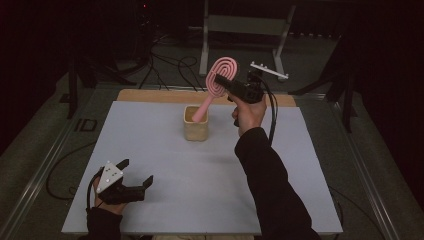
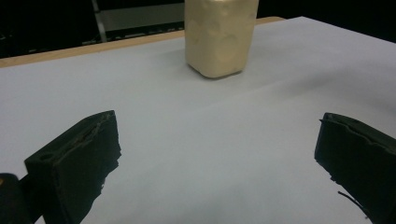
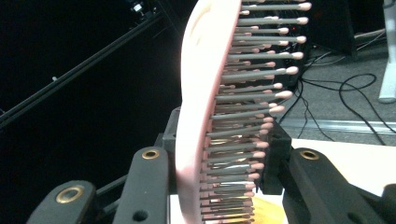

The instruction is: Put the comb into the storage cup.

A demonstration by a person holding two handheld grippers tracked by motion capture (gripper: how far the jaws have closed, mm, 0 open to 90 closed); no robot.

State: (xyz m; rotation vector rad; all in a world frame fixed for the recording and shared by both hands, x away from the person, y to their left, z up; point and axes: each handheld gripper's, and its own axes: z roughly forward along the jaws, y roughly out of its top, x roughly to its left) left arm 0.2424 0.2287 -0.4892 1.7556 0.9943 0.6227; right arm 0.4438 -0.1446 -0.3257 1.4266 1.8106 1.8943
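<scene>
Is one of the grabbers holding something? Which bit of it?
Yes. The right gripper clamps the pink hairbrush by its bristled head, handle end dipping into the beige cup. The left gripper is open and holds nothing.

Hairbrush (image 1: 216,85) handle in cup (image 1: 195,123)

Pale grey table top (image 1: 165,150) with wooden far edge (image 1: 150,95), black cables (image 1: 170,67) across dark floor, grey metal frame (image 1: 245,25) behind.

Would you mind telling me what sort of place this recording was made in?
Probably a lab recording rig: a grey-topped table in a dark room, loose cables on the floor, and a metal stand behind.
</scene>
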